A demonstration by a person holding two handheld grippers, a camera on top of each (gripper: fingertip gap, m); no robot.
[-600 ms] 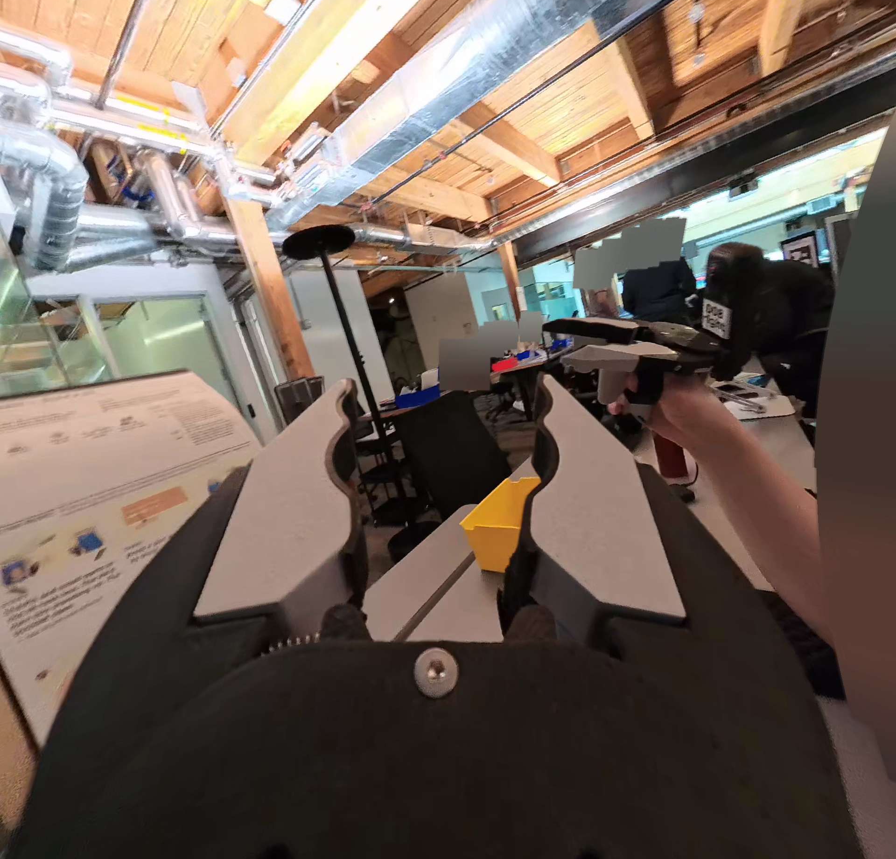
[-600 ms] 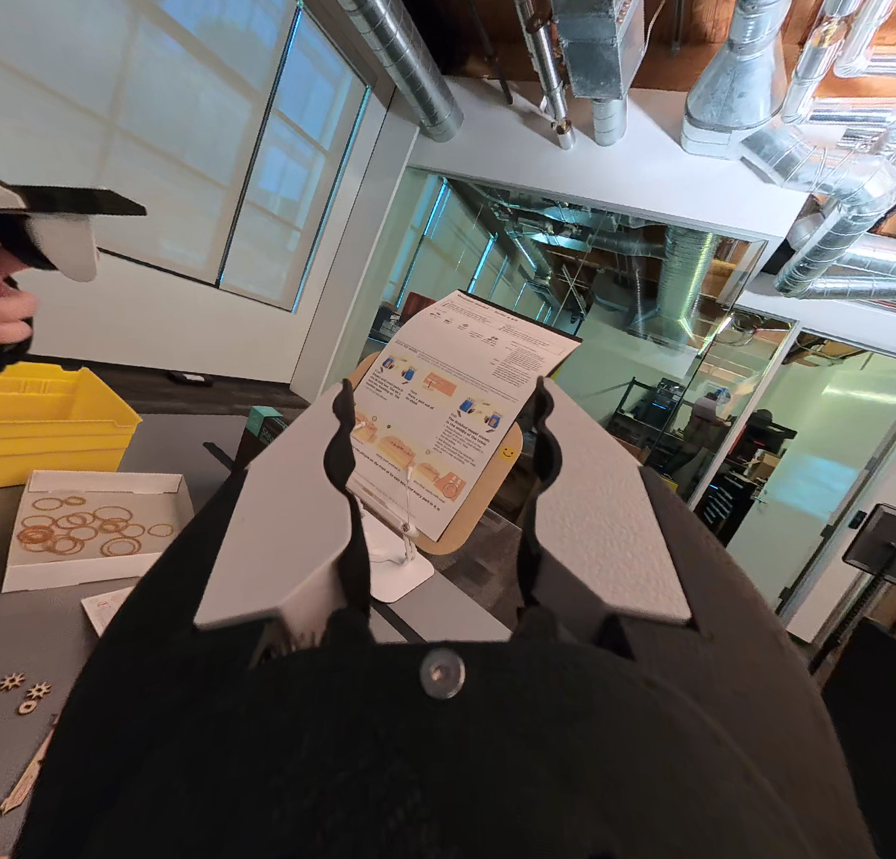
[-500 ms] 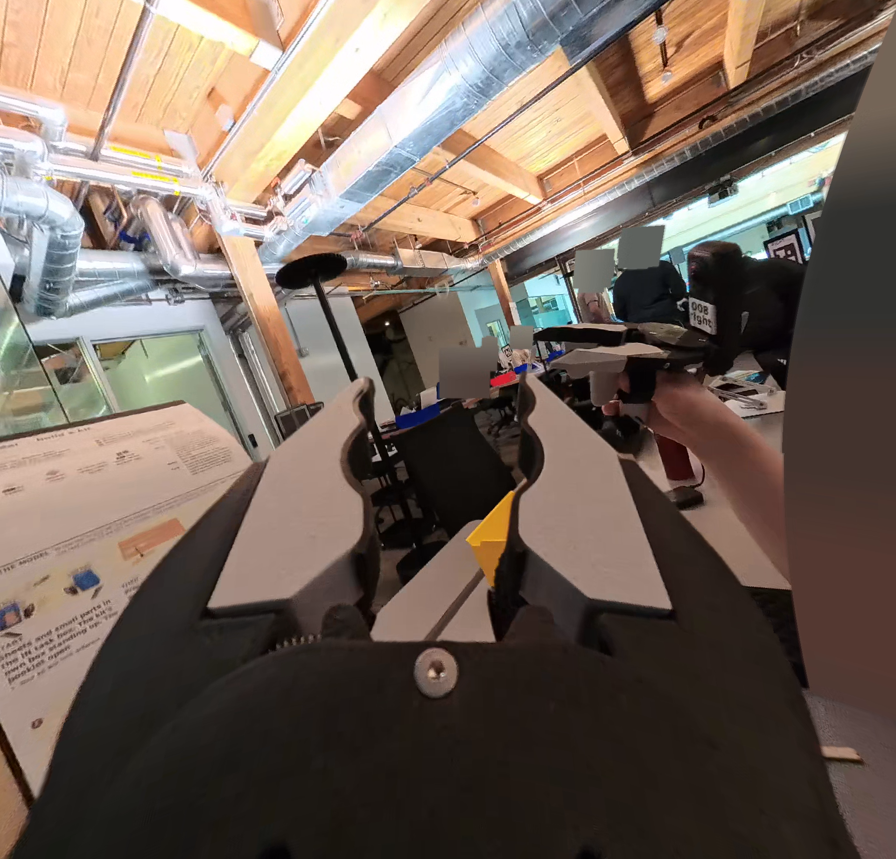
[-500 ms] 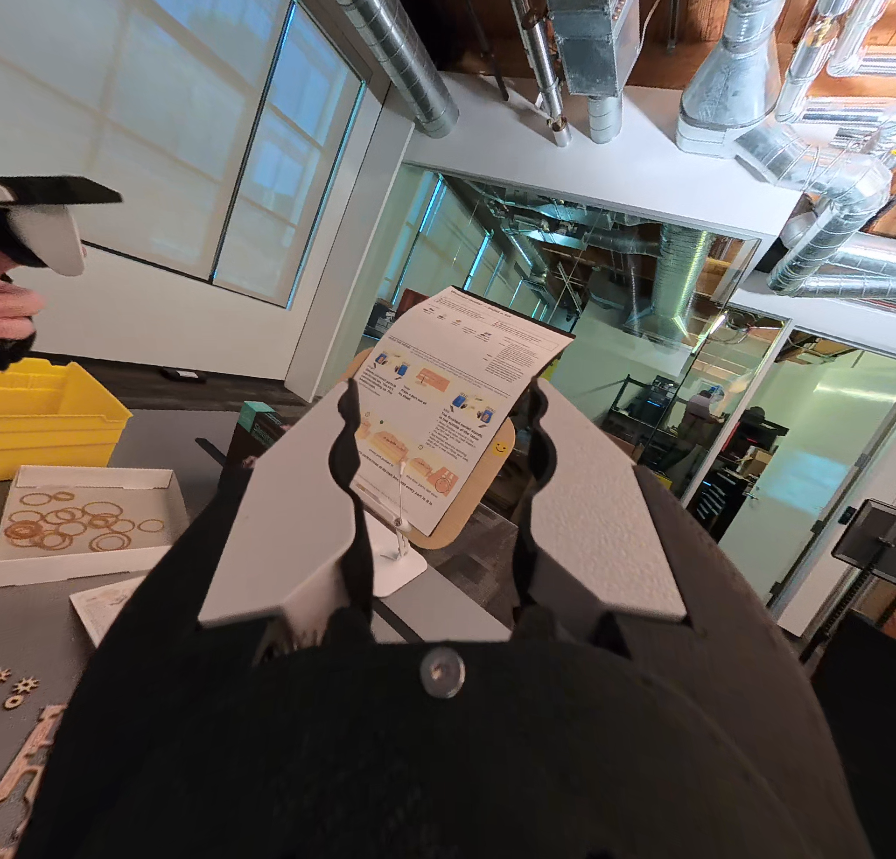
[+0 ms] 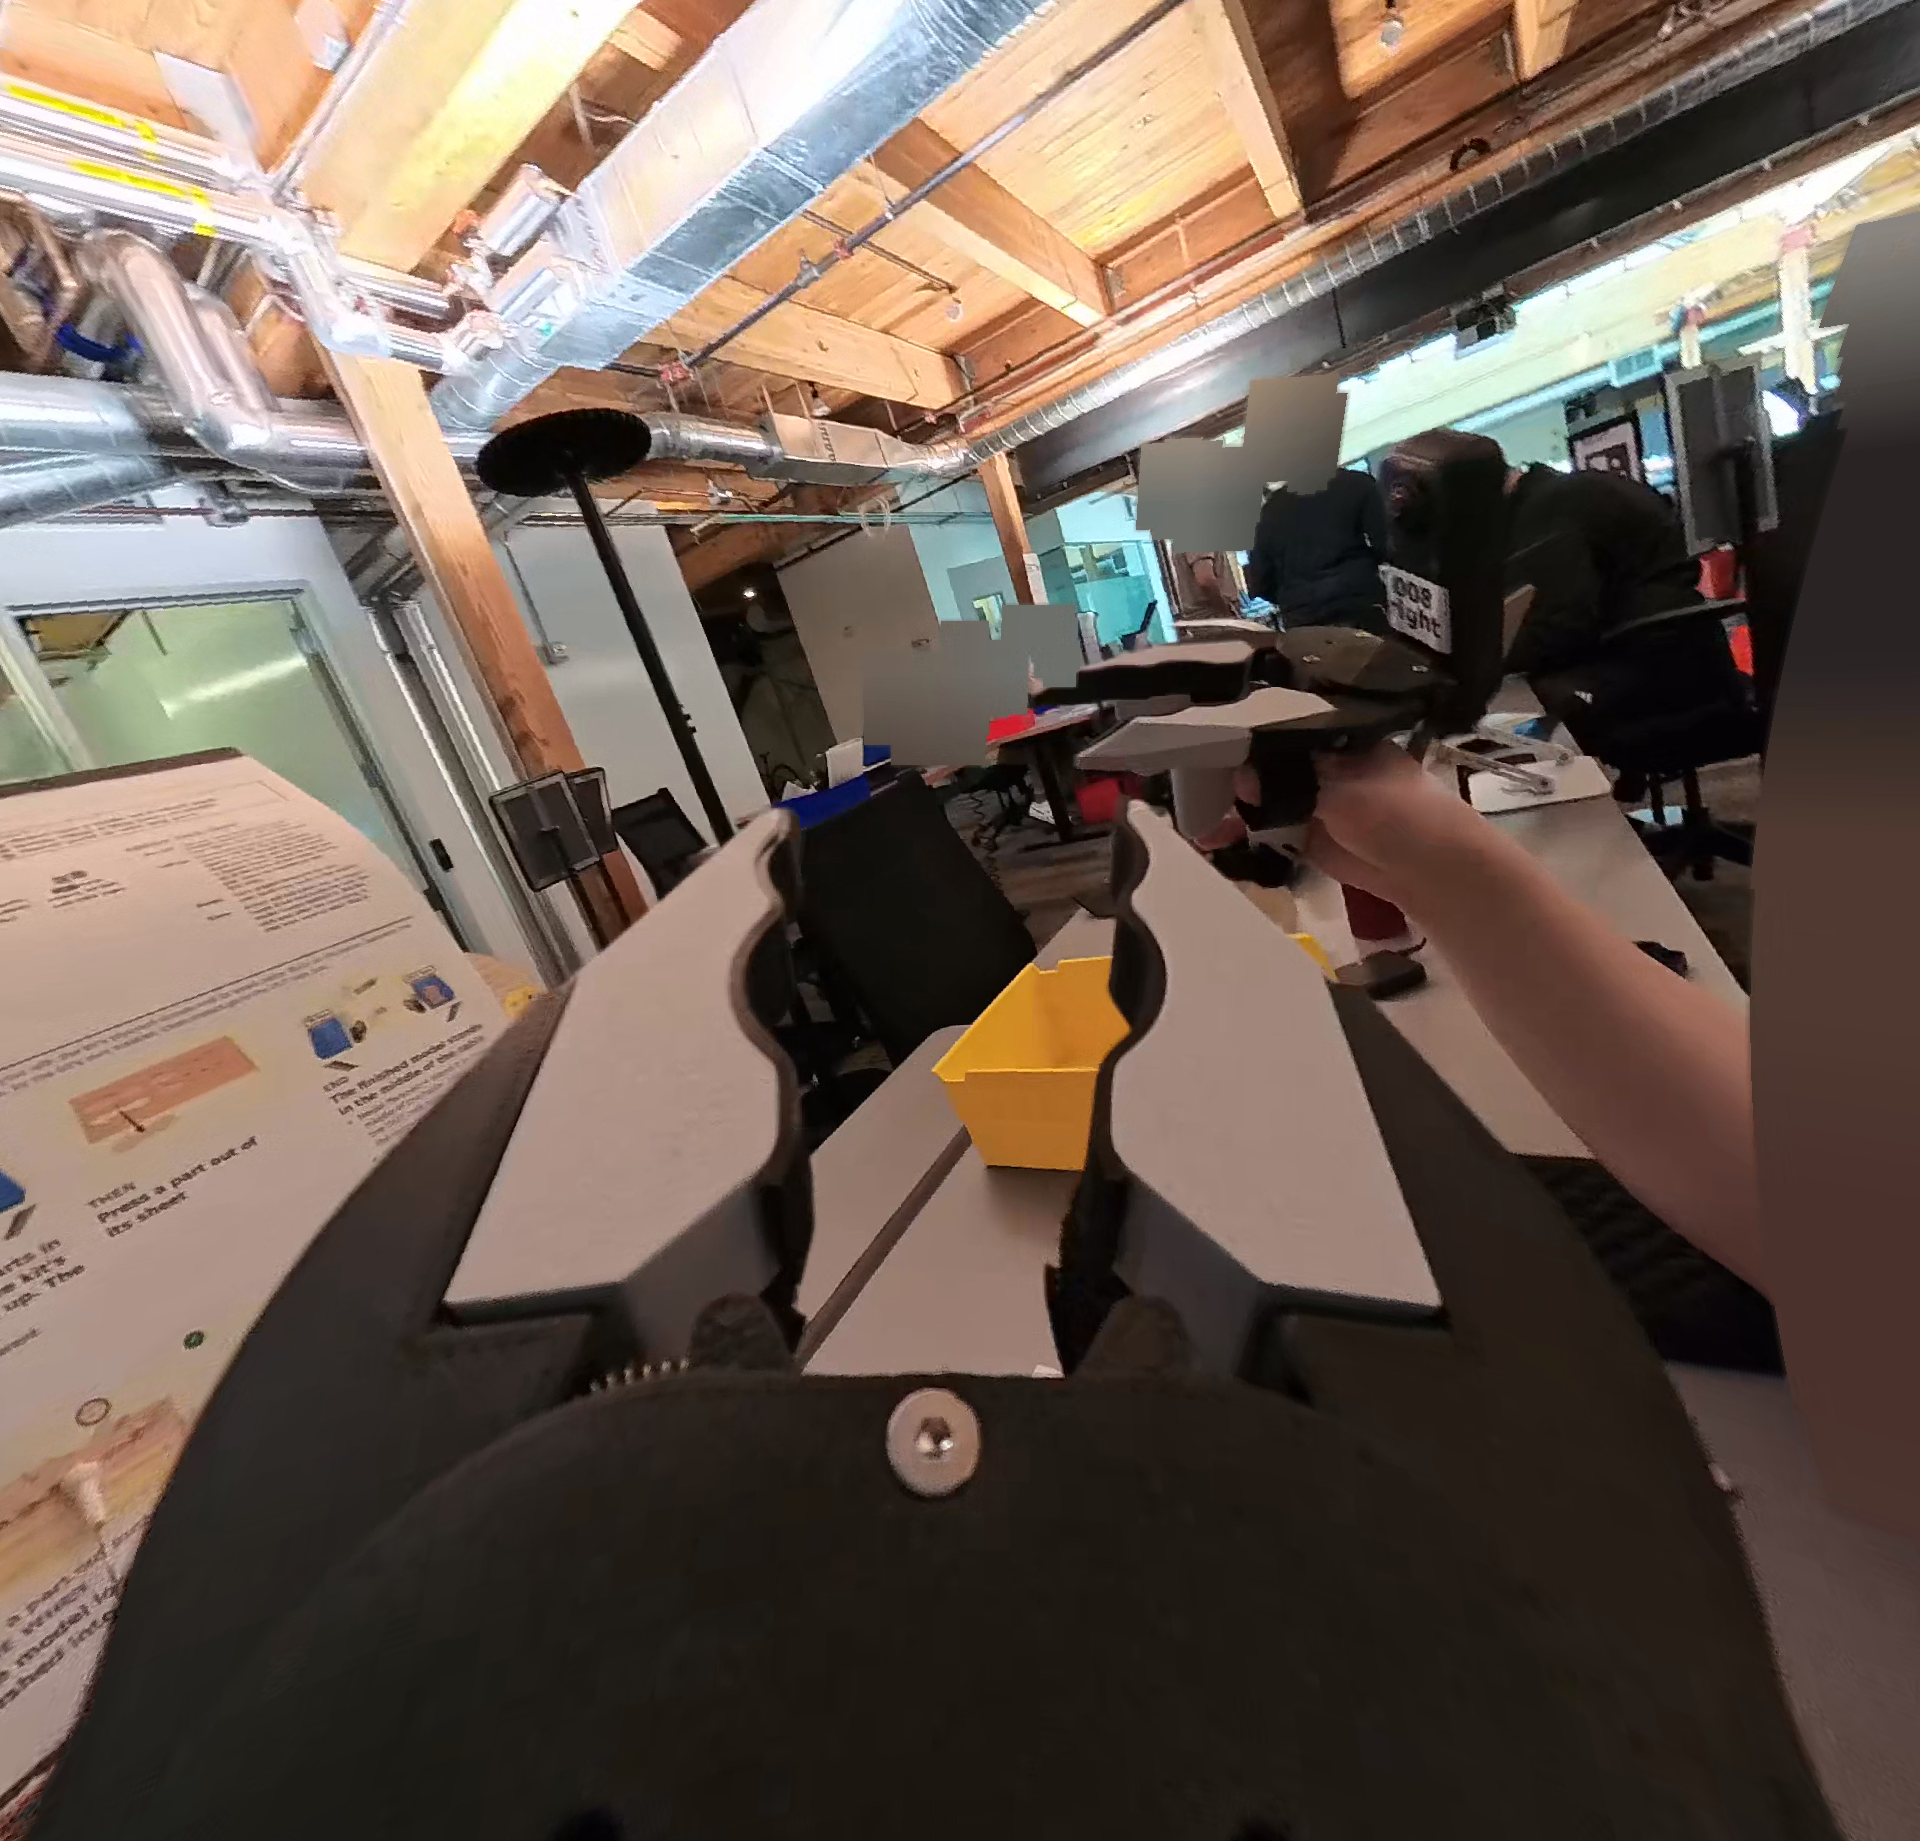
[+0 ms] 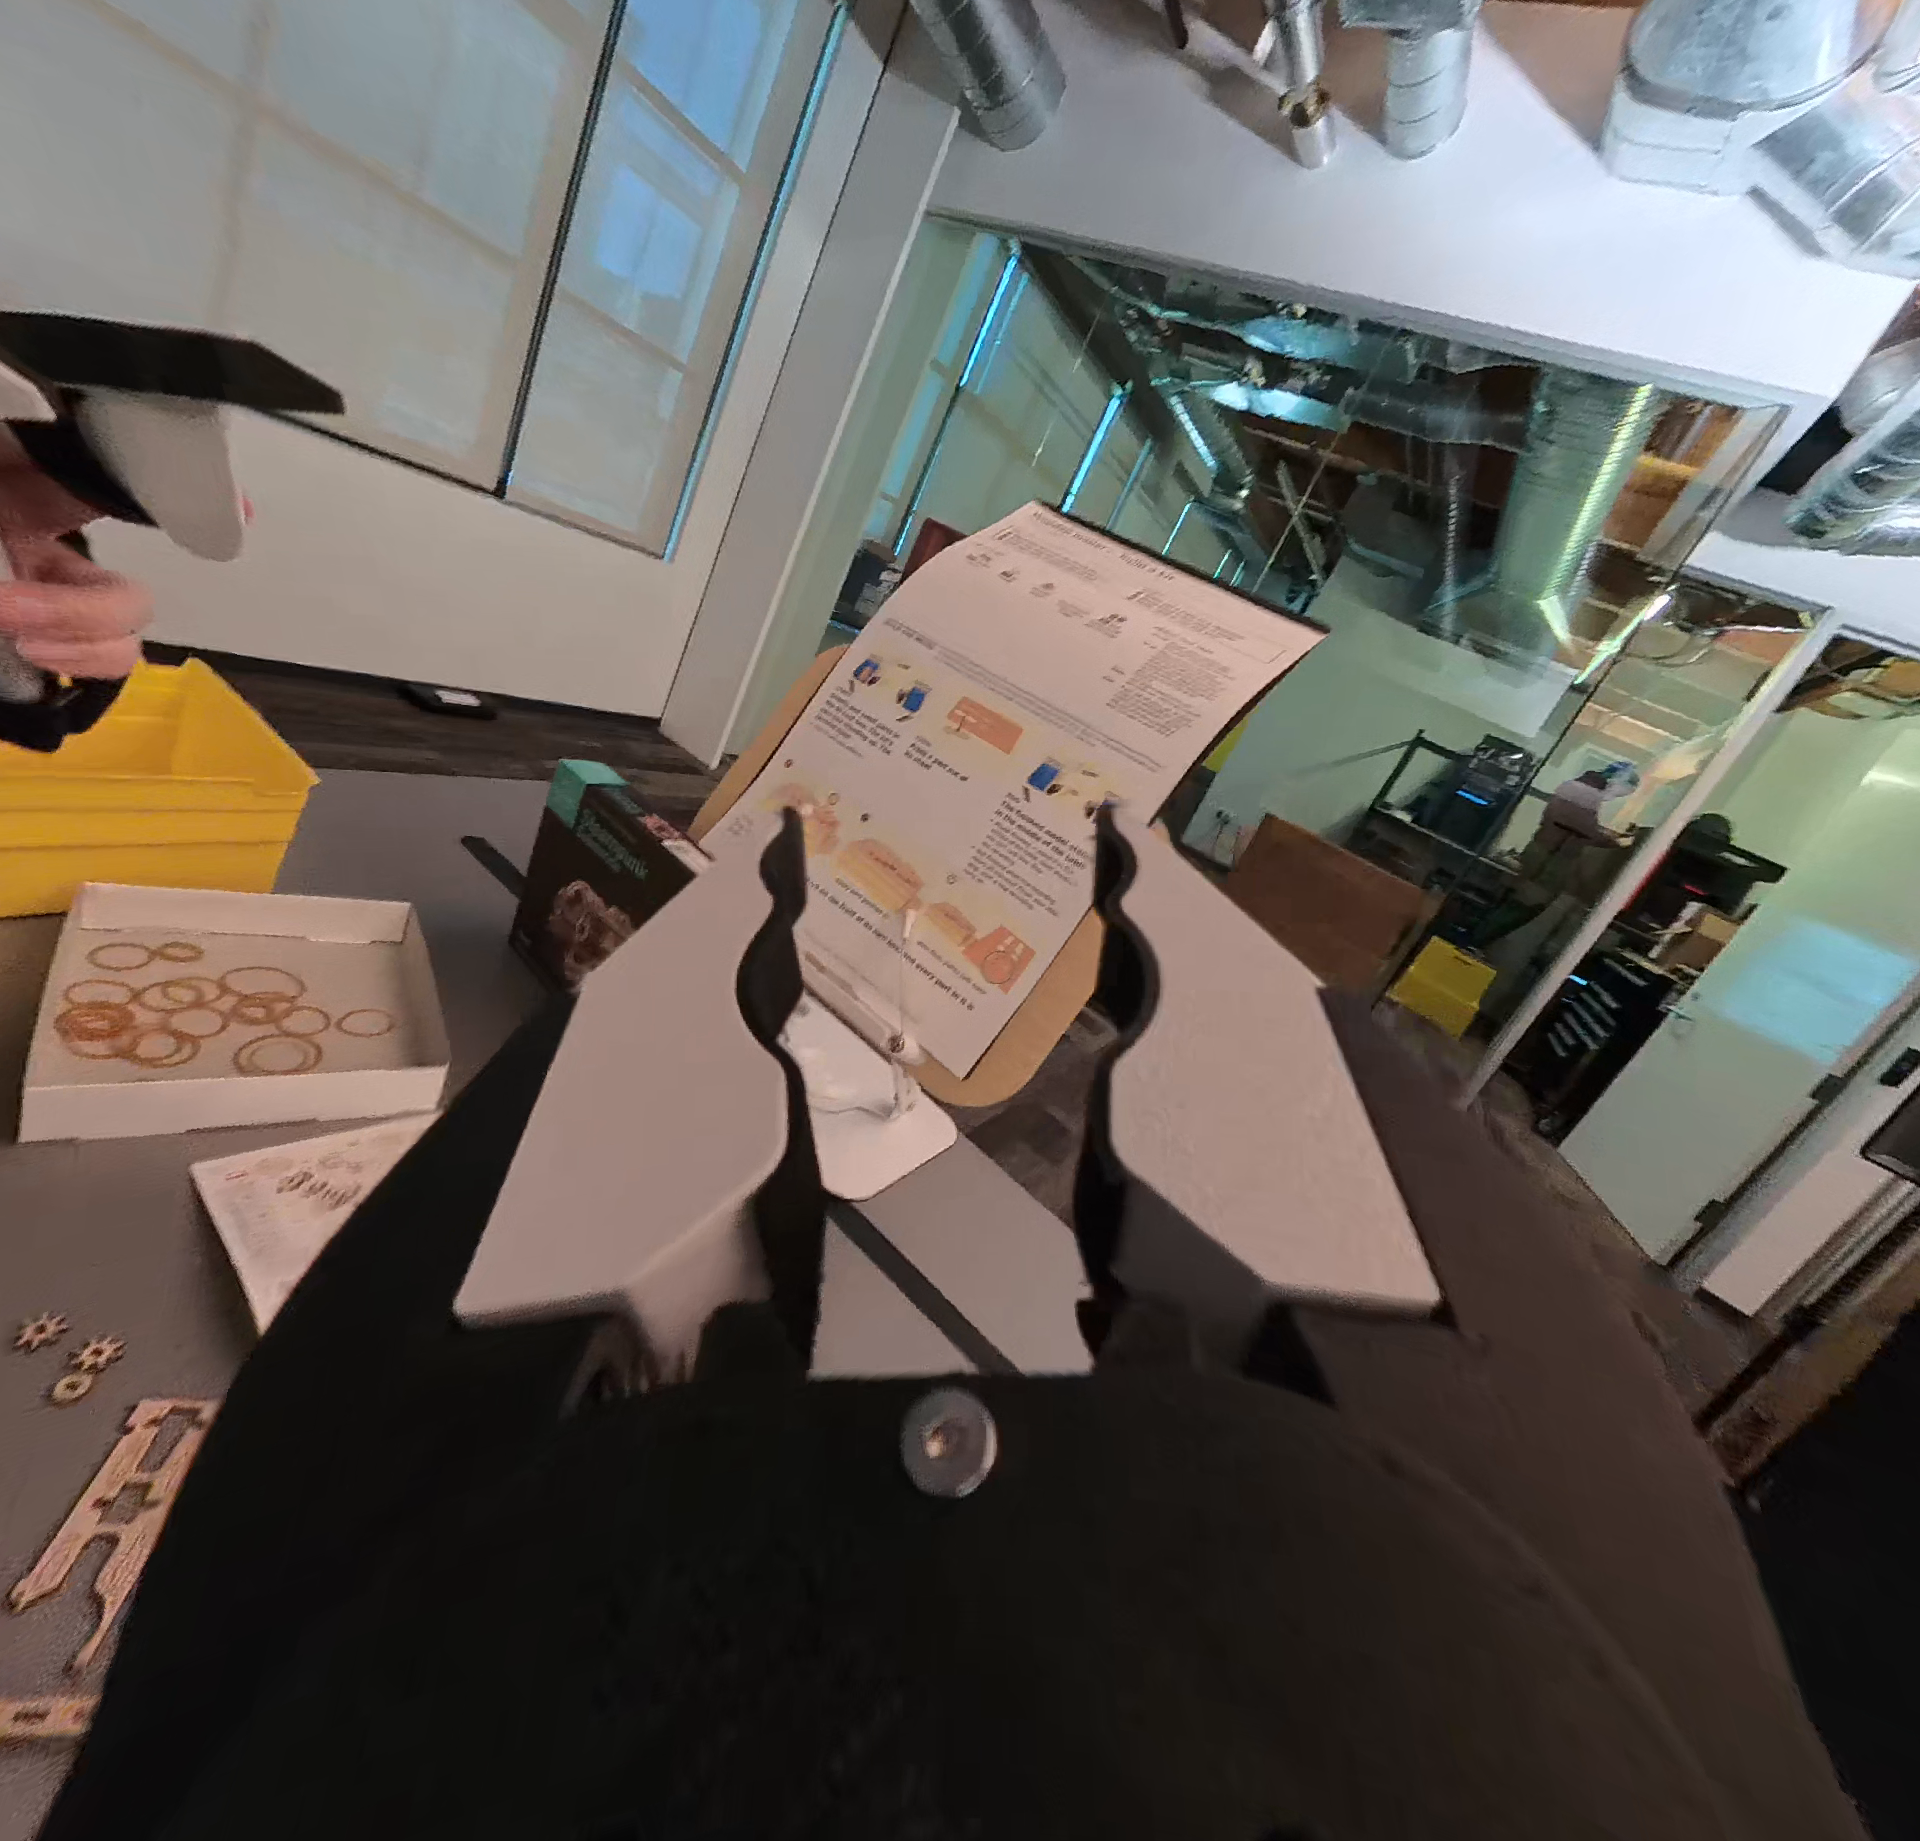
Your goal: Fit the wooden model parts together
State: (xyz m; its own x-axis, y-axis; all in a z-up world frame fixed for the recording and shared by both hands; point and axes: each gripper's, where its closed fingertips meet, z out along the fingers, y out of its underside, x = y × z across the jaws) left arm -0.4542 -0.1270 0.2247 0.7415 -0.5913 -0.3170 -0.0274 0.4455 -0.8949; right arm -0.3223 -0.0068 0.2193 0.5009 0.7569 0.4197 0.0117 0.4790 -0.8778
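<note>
My left gripper (image 5: 951, 835) is open and empty, raised above the grey table (image 5: 914, 1261) and pointing across the room. My right gripper (image 6: 945, 841) is open and empty, raised and pointing at an instruction sheet (image 6: 1039, 783) on a stand. The right gripper also shows far off in the left wrist view (image 5: 1174, 711), held in a hand. Wooden parts lie on the table at the lower left of the right wrist view: small gears (image 6: 62, 1350) and a cut-out wooden sheet (image 6: 104, 1521). A white tray (image 6: 62, 1105) holds several wooden rings (image 6: 197, 1012).
A yellow bin (image 6: 135, 804) stands at the back left of the table and also shows in the left wrist view (image 5: 1029, 1074). A dark kit box (image 6: 592, 887) stands by the sheet stand. A paper leaflet (image 6: 291, 1199) lies near the tray. People sit at far desks (image 5: 1558, 565).
Both grippers have tilted down a little, so more of the table shows. In the right wrist view the tray, gears and wooden sheet have come further into view. Both stay open.
</note>
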